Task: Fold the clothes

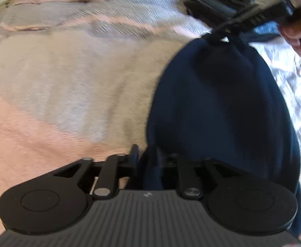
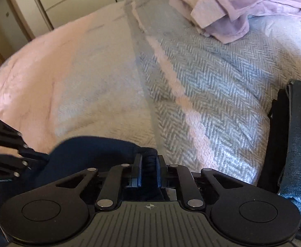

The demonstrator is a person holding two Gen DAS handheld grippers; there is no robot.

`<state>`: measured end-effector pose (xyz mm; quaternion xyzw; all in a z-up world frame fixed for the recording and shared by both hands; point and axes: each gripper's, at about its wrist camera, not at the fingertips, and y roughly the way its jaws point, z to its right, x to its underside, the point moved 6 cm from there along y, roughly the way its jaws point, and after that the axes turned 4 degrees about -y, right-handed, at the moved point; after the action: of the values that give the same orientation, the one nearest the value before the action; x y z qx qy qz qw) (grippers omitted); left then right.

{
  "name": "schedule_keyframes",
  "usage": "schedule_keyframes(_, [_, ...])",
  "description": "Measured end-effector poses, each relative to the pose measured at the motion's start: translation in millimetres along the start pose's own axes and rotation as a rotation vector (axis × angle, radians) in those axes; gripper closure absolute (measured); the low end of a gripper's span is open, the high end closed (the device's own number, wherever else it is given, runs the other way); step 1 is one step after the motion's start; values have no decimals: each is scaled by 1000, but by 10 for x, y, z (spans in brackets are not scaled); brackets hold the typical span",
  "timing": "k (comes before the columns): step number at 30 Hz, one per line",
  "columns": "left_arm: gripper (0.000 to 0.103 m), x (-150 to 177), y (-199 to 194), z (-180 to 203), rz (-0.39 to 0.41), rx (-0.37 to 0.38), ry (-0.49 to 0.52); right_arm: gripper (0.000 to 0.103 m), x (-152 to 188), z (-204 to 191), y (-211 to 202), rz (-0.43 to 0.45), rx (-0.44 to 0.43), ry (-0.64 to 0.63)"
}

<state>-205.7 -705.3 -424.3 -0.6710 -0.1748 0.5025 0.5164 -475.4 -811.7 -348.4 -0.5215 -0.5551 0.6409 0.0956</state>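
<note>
A dark navy garment [image 1: 222, 107] hangs stretched between my two grippers above a bed. My left gripper [image 1: 152, 160] is shut on one bunched edge of it. In the left wrist view the right gripper [image 1: 224, 35] pinches the far end at the upper right. In the right wrist view my right gripper [image 2: 148, 168] is shut on a bunched fold of the navy garment [image 2: 92, 152], and the left gripper [image 2: 37, 156] holds it at the lower left. The garment's lower part is hidden.
The bed is covered by a pink and grey herringbone blanket [image 2: 202, 82]. A pile of lilac clothes [image 2: 243, 10] lies at the far side. Folded denim and dark clothes [image 2: 294, 144] lie stacked at the right. Cream cupboard doors [image 2: 68, 2] stand beyond the bed.
</note>
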Motion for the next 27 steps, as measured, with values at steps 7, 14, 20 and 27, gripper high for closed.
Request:
schedule_keyframes(7, [73,659,-667,-397,-56,-124,-63,55,56,-519,-375,77,11,-144])
schedule_keyframes(14, [71,1563,-820,-609,-187,-204,-92,55,195,-1412,5,7,-214,-319])
schedule_keyframes(20, [94,1773,-764,-710,-217,-157,-59,55,203,-1948,252,-9,-273,-613])
schedule_keyframes(27, [101,1743,-1048,-710,-132,-187,-61,56,178,-1993,585,-93,-239,-944])
